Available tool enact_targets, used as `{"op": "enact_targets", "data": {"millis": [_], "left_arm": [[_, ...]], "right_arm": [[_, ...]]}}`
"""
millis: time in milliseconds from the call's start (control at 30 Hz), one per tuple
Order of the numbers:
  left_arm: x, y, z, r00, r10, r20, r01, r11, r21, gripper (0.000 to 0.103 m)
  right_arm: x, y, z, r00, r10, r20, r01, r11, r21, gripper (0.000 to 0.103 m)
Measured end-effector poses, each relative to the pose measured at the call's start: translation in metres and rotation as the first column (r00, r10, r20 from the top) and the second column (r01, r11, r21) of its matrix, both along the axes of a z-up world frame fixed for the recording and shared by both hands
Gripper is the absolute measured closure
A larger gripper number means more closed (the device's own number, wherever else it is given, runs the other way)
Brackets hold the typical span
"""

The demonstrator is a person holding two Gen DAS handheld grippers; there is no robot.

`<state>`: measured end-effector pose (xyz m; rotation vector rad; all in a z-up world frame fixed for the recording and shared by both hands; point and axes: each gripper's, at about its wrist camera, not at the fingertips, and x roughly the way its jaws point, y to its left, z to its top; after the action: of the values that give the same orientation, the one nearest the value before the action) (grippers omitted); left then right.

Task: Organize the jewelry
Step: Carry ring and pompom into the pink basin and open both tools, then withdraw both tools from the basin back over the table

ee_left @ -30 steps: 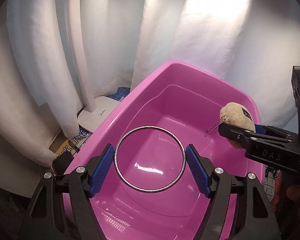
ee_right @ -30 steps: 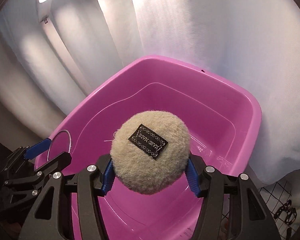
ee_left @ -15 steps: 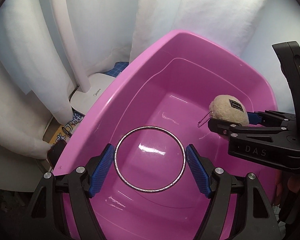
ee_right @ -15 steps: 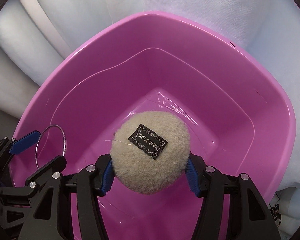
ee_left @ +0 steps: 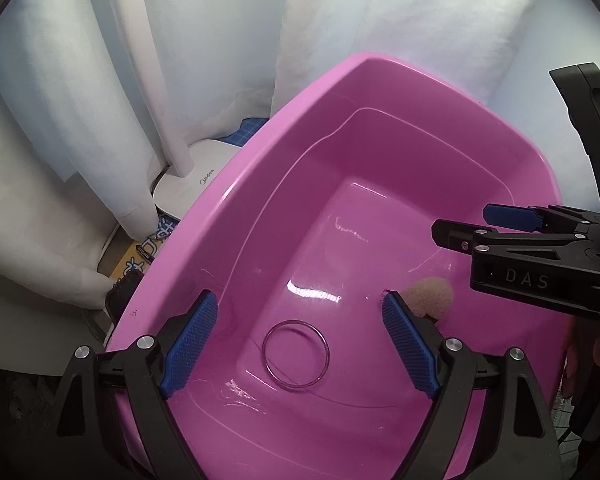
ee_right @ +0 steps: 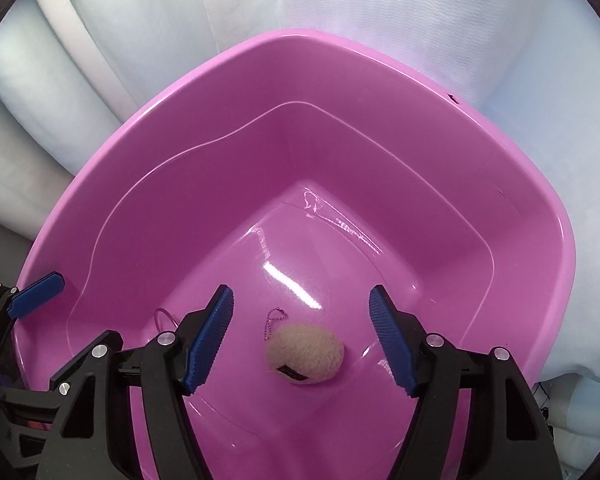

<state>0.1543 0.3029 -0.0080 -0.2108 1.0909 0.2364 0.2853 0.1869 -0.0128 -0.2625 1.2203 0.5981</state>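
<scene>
Both loads had dropped since the earlier frames: the bangle (ee_left: 295, 355) and the plush charm (ee_right: 306, 353) lay on the floor of the pink tub (ee_left: 236, 184), the charm beside the bangle. The left gripper (ee_left: 300, 344) and right gripper (ee_right: 302, 338) hung spread wide and empty above it. The drop looked done; next, withdraw for more pieces. "DAS" marked the right gripper; "Midea" marked the white base (ee_left: 196, 184) outside the tub.
</scene>
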Motion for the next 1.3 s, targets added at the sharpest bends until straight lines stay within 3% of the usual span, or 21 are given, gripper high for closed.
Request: {"op": "enact_targets", "data": {"millis": [333,867,1300], "left_arm": [[-0.008,0.000,0.005,1.000,0.005,0.013,-0.006,1.000,0.005,0.020],[-0.034,-0.006,0.020,0.998,0.017,0.061,-0.019,0.999,0.026,0.020],[-0.066,-0.031,0.030,0.995,0.033,0.095,-0.037,0.999,0.038,0.020]], "right_arm": [[-0.001,-0.006,-0.001,1.000,-0.016,-0.003,0.016,1.000,0.012,0.036],[-0.039,-0.025,0.029,0.999,-0.014,0.050,0.012,0.999,0.038,0.036],[-0.079,-0.080,0.037,0.992,-0.088,0.089,0.072,0.983,0.169,0.036]]}}
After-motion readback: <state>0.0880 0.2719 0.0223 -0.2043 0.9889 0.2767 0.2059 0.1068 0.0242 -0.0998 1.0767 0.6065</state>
